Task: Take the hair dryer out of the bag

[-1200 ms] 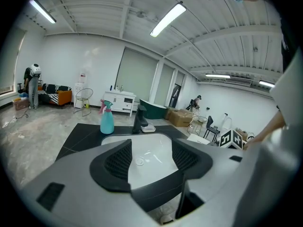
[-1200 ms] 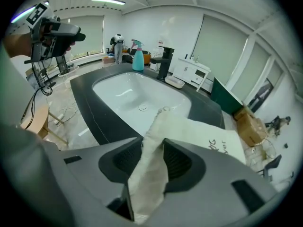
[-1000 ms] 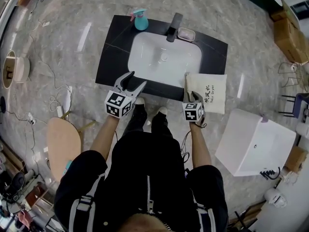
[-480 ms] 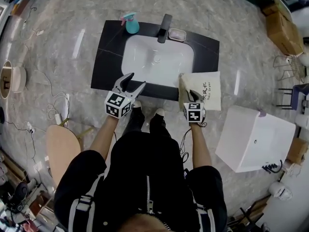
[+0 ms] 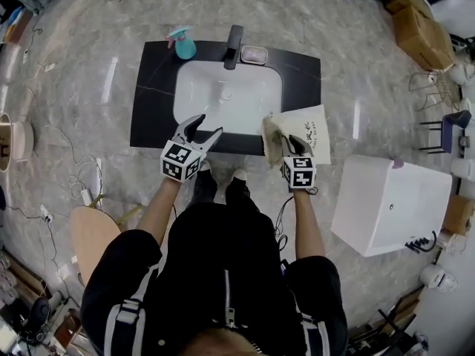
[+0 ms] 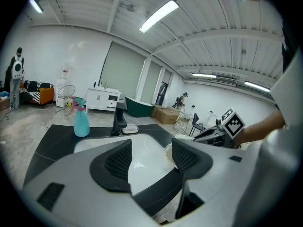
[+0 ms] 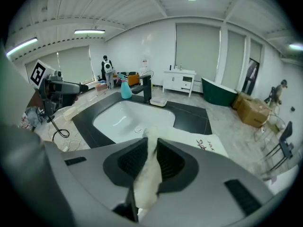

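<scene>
A cream cloth bag (image 5: pixel 306 128) with black print lies on the right end of the black counter (image 5: pixel 151 99). Its near left edge is gathered and lifted off the counter. My right gripper (image 5: pixel 292 146) is shut on that edge. In the right gripper view its jaws have just been closing, and a fold of bag cloth (image 7: pixel 147 171) is pinched between the pads. The rest of the bag (image 7: pixel 204 144) lies flat beyond. No hair dryer shows. My left gripper (image 5: pixel 201 130) hangs open and empty over the counter's front edge, left of the bag (image 6: pixel 176 138).
A white sink basin (image 5: pixel 226 95) is set in the counter, with a black faucet (image 5: pixel 234 44), a teal spray bottle (image 5: pixel 182 44) and a soap dish (image 5: pixel 253 53) behind it. A white tub (image 5: pixel 387 205) stands on the floor at the right, with cardboard boxes (image 5: pixel 418 27) further back.
The right gripper has risen with the bag's near left edge, which now stands up folded off the counter. The left gripper has drifted slightly along the counter's front edge.
</scene>
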Tool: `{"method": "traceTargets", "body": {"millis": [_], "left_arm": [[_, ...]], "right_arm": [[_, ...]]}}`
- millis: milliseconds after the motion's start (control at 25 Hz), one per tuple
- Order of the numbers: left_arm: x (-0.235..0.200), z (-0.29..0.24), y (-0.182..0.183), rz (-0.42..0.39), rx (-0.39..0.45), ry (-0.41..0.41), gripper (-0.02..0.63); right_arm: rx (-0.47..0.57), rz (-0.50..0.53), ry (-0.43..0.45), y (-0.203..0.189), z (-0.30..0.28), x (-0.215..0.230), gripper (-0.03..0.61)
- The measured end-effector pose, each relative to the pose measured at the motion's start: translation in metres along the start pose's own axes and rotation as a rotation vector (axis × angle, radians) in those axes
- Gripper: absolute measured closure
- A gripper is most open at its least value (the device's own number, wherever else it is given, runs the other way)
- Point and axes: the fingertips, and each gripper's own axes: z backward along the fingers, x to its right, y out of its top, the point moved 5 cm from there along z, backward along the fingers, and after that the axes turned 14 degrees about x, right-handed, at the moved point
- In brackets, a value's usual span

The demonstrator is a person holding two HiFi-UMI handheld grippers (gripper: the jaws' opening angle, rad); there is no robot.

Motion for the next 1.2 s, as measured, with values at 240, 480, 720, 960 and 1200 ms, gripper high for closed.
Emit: {"method": "traceTargets", "body": {"millis": [240, 480, 720, 960, 1200], "left_arm": [[0.007, -0.017, -0.007, 0.065, -0.027, -0.036, 0.345], [0.02, -0.038, -0.03, 0.205, -0.101, -0.108, 0.345], [0.034, -0.061, -0.052, 0.28, -0.155, -0.152, 0.345], [0.04, -0.084, -0.075, 0.488, -0.191, -0.172, 0.344], [0.054, -0.1, -0.1, 0.565, -0.273, -0.213, 0.345]], "right_arm": [[0.022, -0.019, -0.007, 0.006, 0.007, 0.01, 0.507], [0.015, -0.025, 0.006, 0.007, 0.008, 0.01, 0.508], [0.015, -0.035, 0.016, 0.007, 0.009, 0.01, 0.508], [0.02, -0.052, 0.026, 0.01, 0.012, 0.009, 0.508], [0.012, -0.053, 0.036, 0.011, 0.011, 0.007, 0.508]]}}
